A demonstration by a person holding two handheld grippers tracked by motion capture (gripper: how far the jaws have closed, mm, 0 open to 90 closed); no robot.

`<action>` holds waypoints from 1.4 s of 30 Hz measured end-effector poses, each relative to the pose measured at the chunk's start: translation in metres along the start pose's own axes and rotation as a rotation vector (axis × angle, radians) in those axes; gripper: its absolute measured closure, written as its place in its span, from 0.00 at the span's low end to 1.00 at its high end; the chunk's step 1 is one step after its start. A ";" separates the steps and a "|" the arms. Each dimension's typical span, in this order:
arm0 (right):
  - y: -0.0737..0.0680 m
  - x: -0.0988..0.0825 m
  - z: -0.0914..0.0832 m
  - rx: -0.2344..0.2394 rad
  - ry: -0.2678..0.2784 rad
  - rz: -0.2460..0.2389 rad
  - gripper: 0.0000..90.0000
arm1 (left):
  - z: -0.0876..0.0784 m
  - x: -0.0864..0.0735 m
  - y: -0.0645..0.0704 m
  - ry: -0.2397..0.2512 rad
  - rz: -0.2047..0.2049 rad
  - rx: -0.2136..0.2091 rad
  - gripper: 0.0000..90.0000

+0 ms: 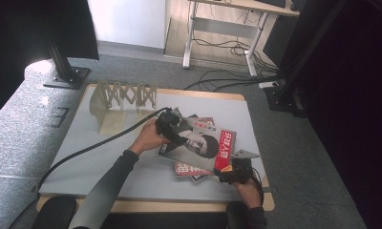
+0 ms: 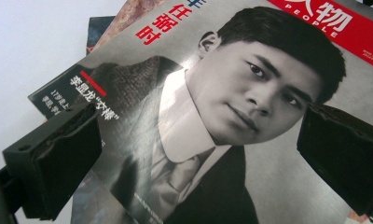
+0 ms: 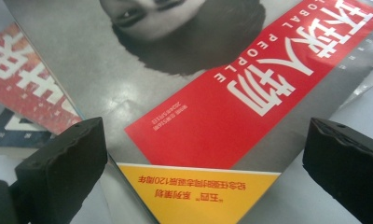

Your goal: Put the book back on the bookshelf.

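- The left gripper (image 2: 194, 163) has its black fingers (image 2: 58, 158) spread wide over the top magazine (image 2: 212, 116), one on either side of the cover portrait; whether the pads touch the paper is hard to make out.
- The right gripper (image 3: 208, 172) also has its fingers (image 3: 65, 163) wide apart, straddling the magazine's near corner with the yellow triangle and red title band.
- The finger pads look rough and worn at their edges.
- The top magazine is glossy, with a grey black-and-white portrait and white characters on red; it lies tilted on the pile.
- Under it, other magazines (image 1: 186, 171) are mostly hidden, with only red and dark edges peeking out.
- The pile sits on the right half of the grey tabletop (image 1: 84, 143).
- A pale lattice rack (image 1: 124, 98) stands at the far left.
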State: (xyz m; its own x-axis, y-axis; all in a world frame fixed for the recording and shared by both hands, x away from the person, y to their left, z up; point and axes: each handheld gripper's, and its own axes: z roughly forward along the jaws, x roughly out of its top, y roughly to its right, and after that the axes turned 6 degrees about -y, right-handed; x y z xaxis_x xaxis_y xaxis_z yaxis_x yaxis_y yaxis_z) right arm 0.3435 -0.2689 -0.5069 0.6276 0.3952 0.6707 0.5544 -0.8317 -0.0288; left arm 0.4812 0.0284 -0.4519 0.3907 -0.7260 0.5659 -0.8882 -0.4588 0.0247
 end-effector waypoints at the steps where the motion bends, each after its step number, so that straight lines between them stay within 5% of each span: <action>1: 0.000 0.000 0.001 -0.002 -0.003 -0.001 0.00 | 0.003 0.003 0.001 0.001 0.002 0.000 0.00; 17: 0.007 -0.003 0.000 0.002 0.006 0.009 0.00 | 0.023 0.022 -0.005 -0.007 0.047 0.015 0.00; 42: 0.009 -0.005 0.002 0.016 0.010 0.015 0.00 | 0.072 0.035 -0.033 0.014 -0.014 0.031 0.00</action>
State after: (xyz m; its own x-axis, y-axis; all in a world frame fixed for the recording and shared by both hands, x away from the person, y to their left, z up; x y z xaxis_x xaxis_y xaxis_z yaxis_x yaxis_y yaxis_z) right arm 0.3461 -0.2777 -0.5117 0.6306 0.3789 0.6773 0.5537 -0.8312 -0.0505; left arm 0.5419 -0.0185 -0.4923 0.3997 -0.7119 0.5774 -0.8746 -0.4847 0.0078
